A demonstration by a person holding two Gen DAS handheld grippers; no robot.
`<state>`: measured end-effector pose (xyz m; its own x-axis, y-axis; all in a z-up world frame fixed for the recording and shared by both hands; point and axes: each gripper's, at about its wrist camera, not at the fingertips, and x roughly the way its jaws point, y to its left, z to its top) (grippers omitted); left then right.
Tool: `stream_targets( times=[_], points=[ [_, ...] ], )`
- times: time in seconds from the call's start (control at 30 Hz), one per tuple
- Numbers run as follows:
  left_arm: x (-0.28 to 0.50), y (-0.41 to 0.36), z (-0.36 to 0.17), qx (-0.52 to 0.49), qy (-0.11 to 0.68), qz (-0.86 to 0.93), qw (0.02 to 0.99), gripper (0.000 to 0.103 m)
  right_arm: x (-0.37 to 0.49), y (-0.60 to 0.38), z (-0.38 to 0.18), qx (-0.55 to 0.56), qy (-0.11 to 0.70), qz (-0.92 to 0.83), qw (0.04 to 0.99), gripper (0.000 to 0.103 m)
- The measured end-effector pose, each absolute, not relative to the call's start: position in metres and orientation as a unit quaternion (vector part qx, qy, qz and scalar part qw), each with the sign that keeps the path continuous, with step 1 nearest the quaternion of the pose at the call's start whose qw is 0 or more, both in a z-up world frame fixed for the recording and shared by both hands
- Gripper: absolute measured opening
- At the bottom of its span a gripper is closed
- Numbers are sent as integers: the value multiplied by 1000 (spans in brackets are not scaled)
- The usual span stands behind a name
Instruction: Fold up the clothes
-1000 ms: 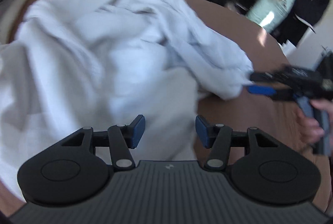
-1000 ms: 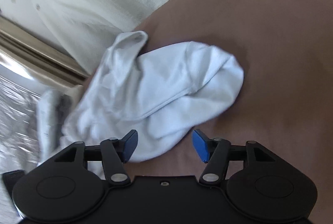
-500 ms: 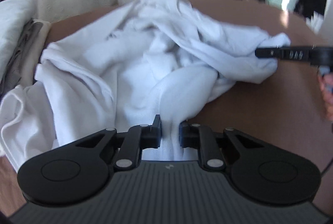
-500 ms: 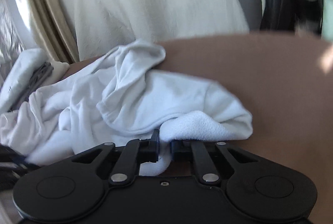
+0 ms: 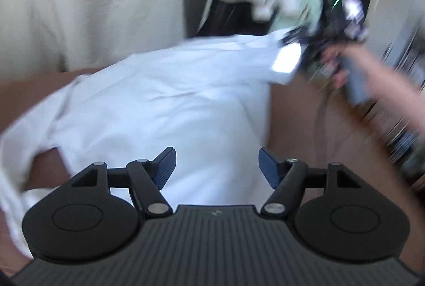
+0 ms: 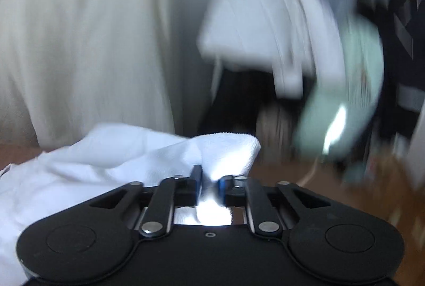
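Observation:
A white garment (image 5: 170, 100) lies stretched across the brown table (image 5: 305, 131), blurred by motion. My left gripper (image 5: 217, 166) is open just above the garment's near edge, with nothing between its blue pads. My right gripper (image 6: 209, 183) is shut on a bunched corner of the white garment (image 6: 225, 150) and holds it lifted. In the left wrist view the right gripper (image 5: 300, 40) shows at the far right, pulling that corner up and away, with a hand (image 5: 342, 65) on its handle.
A pale curtain (image 5: 87, 1) hangs behind the table. A heap of white, mint and dark clothes (image 6: 305, 46) is piled at the back right. Bare brown tabletop (image 5: 318, 153) shows right of the garment.
My left gripper, shut on the garment half a second ago, has opened and let go. The right gripper has kept its hold and pulled the corner up and right, spreading the cloth.

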<state>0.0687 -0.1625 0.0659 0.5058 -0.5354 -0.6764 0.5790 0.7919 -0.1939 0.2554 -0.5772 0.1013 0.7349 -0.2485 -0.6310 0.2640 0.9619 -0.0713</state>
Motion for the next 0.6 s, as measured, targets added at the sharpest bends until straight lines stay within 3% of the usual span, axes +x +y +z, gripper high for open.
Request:
stream_targets(
  times=[0.1, 0.4, 0.6],
  points=[
    [63, -145, 25, 93, 409, -278, 864, 68, 214, -576, 67, 42, 337, -112, 934, 50],
    [60, -76, -35, 63, 459, -201, 863, 68, 77, -501, -29, 138, 394, 43, 908, 50],
    [64, -69, -40, 73, 469, -178, 862, 68, 47, -462, -46, 115, 412, 65, 901, 60]
  ],
)
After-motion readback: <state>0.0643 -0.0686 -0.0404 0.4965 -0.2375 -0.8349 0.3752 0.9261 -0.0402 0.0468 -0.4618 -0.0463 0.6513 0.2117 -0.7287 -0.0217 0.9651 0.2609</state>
